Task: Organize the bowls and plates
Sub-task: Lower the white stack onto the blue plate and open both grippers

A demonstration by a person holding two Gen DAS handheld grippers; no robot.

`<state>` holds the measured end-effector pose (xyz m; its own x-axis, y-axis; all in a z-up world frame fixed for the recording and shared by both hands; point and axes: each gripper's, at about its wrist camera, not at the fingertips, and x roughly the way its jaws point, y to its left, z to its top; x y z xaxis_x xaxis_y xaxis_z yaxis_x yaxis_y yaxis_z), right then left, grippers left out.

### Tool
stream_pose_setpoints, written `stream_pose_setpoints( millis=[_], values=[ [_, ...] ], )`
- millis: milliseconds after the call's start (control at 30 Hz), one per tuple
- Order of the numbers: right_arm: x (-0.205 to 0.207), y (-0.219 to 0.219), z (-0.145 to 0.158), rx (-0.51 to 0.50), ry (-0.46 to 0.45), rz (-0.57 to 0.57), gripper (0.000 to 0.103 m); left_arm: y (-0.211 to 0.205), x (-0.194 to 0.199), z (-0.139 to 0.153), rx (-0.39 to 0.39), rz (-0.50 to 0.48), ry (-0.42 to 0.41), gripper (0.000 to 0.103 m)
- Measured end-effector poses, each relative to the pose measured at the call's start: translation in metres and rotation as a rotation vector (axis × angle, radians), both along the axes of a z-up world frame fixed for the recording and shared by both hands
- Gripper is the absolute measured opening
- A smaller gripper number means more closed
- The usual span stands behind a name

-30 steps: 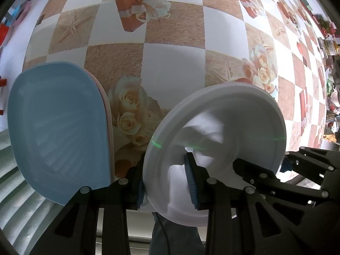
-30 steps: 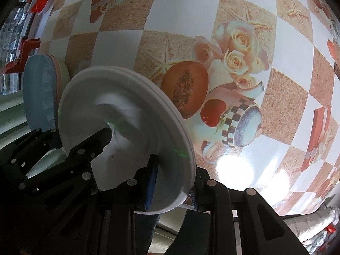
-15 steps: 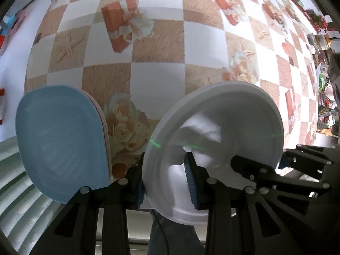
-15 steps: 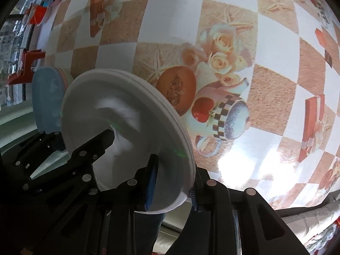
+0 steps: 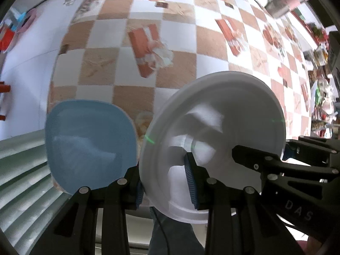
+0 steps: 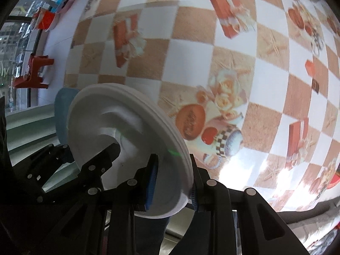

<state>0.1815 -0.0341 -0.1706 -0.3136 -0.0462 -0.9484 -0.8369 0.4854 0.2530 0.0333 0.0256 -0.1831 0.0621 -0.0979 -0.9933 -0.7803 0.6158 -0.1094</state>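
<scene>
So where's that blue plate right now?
In the left wrist view the blue plate lies at the table's near left corner, just left of the white plate held in both tongs.

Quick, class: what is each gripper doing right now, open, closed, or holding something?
Left gripper: closed on the rim of the white plate.
Right gripper: closed on the same white plate's rim, at another spot.

Both wrist views look down, close — sharing white plate (image 5: 223, 127).
</scene>
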Motion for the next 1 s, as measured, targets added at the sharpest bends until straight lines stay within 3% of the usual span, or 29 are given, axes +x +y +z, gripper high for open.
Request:
stream_pose_setpoints(
  millis=[500,733,1000],
  values=[
    [-0.065,0.068,0.023,0.07,0.016,0.18,0.03,0.036,-0.09,0.017,0.065,0.189,0.027,0.036],
    [-0.11,0.096,0.012,0.084,0.041,0.27,0.03,0.05,-0.129,0.007,0.064,0.274,0.064,0.036],
    [-0.133,0.115,-0.019,0.064,0.069,0.289,0.03,0.059,-0.142,-0.02,0.035,0.313,0.073,0.036]
  ],
)
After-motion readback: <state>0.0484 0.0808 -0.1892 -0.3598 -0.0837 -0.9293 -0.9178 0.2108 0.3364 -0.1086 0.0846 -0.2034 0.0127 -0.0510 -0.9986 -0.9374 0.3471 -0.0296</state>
